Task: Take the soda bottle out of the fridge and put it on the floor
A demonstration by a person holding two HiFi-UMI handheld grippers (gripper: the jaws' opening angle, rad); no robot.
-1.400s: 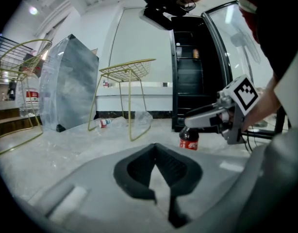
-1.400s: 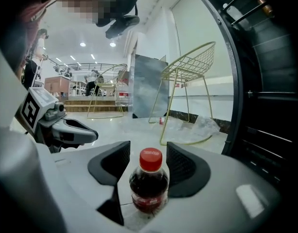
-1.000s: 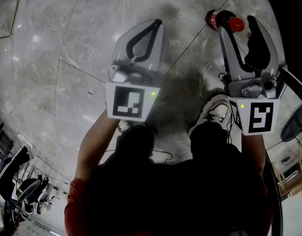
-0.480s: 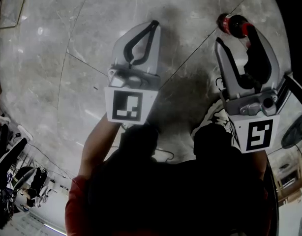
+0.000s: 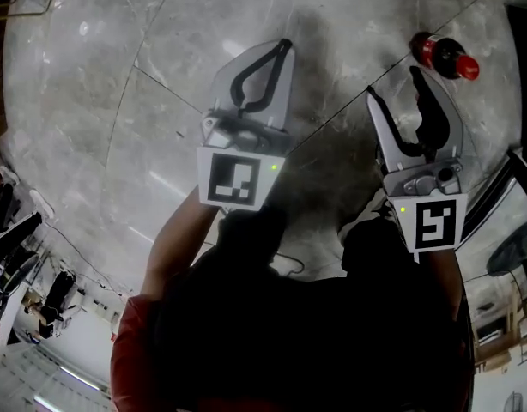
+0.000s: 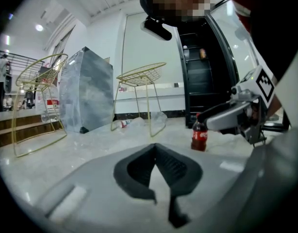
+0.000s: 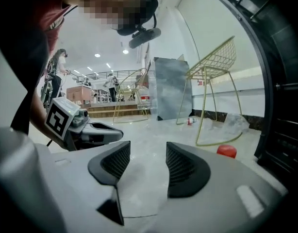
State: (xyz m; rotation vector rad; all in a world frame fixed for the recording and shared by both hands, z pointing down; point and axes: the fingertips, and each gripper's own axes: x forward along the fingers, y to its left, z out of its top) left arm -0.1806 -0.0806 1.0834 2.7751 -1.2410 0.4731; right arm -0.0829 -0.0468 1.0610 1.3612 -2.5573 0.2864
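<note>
Seeing the soda bottle (image 5: 444, 56) upright on the floor (image 5: 92, 101), upper right, I'd draw my right gripper (image 5: 392, 82) (jaws apart, empty) straight back; left gripper (image 5: 283, 48) closed, empty.

You hold two grippers: one left gripper (image 5: 283, 48) and one right gripper (image 5: 392, 84). One soda bottle (image 5: 444, 57) stands on the floor (image 5: 92, 101). From the left gripper view you can count two wire chairs, one chair (image 6: 40, 69) and a second chair (image 6: 141, 74). There is also one grey block (image 6: 86, 93), one small bottle (image 6: 124, 124) lying down, and one black fridge (image 6: 197, 81).
</note>
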